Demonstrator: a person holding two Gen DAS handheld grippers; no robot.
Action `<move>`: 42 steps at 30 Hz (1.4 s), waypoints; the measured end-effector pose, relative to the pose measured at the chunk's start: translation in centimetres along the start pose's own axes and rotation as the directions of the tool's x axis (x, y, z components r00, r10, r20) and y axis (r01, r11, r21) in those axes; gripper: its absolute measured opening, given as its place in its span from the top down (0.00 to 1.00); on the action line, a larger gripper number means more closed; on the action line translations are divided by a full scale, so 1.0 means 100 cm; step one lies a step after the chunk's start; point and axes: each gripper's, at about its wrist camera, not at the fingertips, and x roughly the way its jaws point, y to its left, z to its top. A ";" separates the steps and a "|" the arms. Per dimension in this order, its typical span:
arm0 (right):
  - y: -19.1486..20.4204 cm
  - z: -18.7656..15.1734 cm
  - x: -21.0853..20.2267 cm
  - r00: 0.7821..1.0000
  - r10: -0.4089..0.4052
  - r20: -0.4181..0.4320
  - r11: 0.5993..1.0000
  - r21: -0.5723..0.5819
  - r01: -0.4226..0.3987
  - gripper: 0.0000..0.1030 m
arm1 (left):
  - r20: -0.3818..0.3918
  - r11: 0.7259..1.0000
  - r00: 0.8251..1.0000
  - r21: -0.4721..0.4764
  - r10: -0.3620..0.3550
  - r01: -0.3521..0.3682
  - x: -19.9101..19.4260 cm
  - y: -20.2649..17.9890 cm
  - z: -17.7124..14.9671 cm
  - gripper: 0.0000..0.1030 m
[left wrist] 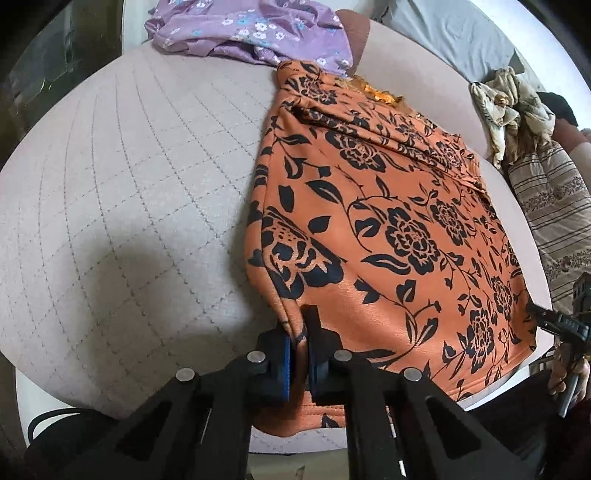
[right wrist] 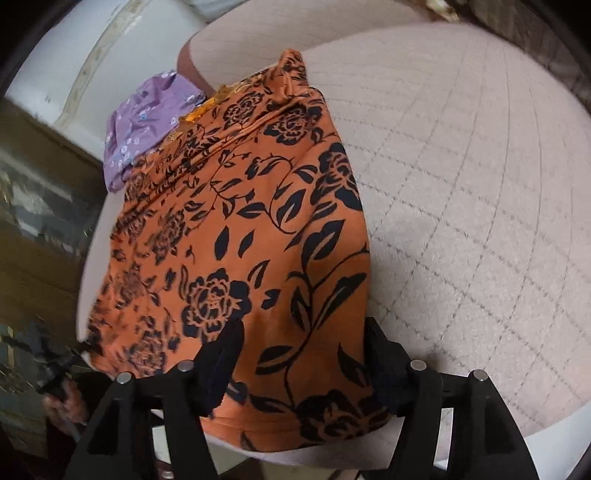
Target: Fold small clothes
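Note:
An orange garment with black flowers (left wrist: 388, 221) lies spread on a quilted pale pink surface (left wrist: 122, 206); it also shows in the right wrist view (right wrist: 243, 229). My left gripper (left wrist: 300, 332) is shut on the garment's near left corner, cloth pinched between its blue pads. My right gripper (right wrist: 301, 343) is open, its fingers wide apart over the garment's near right corner; the cloth lies between them, unpinched. In the left wrist view the right gripper (left wrist: 554, 321) shows at the garment's far right corner.
A crumpled purple flowered garment (left wrist: 251, 29) lies beyond the orange one, also in the right wrist view (right wrist: 147, 122). A cream patterned cloth (left wrist: 513, 107) and a striped beige fabric (left wrist: 554, 206) lie at the right. A grey pillow (left wrist: 450, 33) is at the back.

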 end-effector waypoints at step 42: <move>-0.017 -0.010 -0.003 0.984 0.129 0.123 0.973 0.178 -0.150 0.34 | 0.008 0.991 0.992 -0.044 -0.129 0.130 -0.001 -0.001 -0.004 0.93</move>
